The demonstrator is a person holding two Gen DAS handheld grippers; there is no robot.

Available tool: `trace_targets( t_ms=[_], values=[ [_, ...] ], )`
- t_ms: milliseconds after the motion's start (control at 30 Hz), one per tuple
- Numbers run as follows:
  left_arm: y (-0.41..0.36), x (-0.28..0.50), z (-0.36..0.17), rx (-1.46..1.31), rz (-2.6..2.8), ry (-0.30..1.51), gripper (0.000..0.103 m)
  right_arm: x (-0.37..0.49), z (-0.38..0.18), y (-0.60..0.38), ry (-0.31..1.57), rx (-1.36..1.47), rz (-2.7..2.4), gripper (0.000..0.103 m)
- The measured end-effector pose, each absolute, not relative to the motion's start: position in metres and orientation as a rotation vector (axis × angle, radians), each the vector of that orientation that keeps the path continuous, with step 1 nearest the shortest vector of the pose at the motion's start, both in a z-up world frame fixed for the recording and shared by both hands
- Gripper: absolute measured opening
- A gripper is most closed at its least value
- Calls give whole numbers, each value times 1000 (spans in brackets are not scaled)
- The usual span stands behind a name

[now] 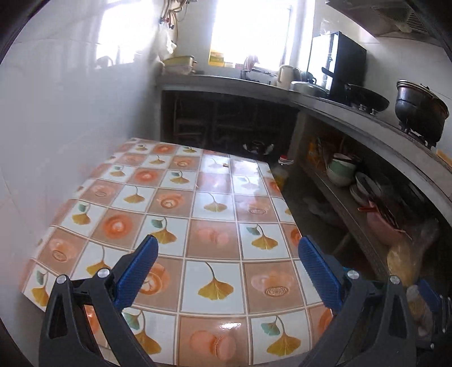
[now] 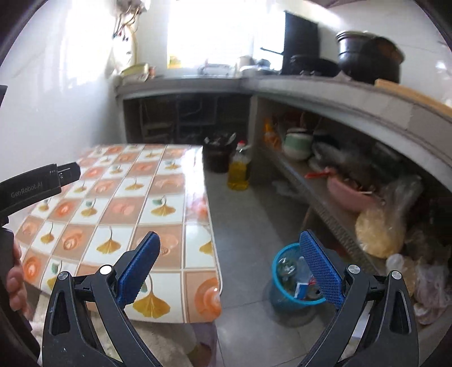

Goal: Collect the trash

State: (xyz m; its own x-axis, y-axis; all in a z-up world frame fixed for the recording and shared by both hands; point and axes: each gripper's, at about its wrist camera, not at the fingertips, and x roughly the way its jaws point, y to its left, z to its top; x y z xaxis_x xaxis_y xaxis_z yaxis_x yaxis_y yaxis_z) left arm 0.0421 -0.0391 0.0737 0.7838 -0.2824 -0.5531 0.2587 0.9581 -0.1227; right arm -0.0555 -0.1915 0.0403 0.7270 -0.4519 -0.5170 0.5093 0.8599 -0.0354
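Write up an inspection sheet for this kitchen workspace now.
Surface: patterned tabletop, glossy, one tiny speck near the far edge.
Job's things: blue basket on the floor, holding trash.
Clutter: oil bottle and dark bin on the floor; bowls on the lower shelf.
Grippers: left hand-held gripper open, empty; right hand-held gripper open, empty.
Cables: hoses on the wall.
Surroundings: pots on the counter.

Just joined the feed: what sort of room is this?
Probably a home kitchen: blackened metal cooking pot on a grey concrete counter, stacked bowls on the shelf beneath, yellow cooking-oil bottle on the floor.
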Motion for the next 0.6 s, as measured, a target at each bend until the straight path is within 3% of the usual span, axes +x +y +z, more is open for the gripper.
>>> trace_targets(
  t_ms=[600],
  values=[
    [-58,14,3,175,-305,895,97,-68,12,-195,751,154,-581,95]
  ],
)
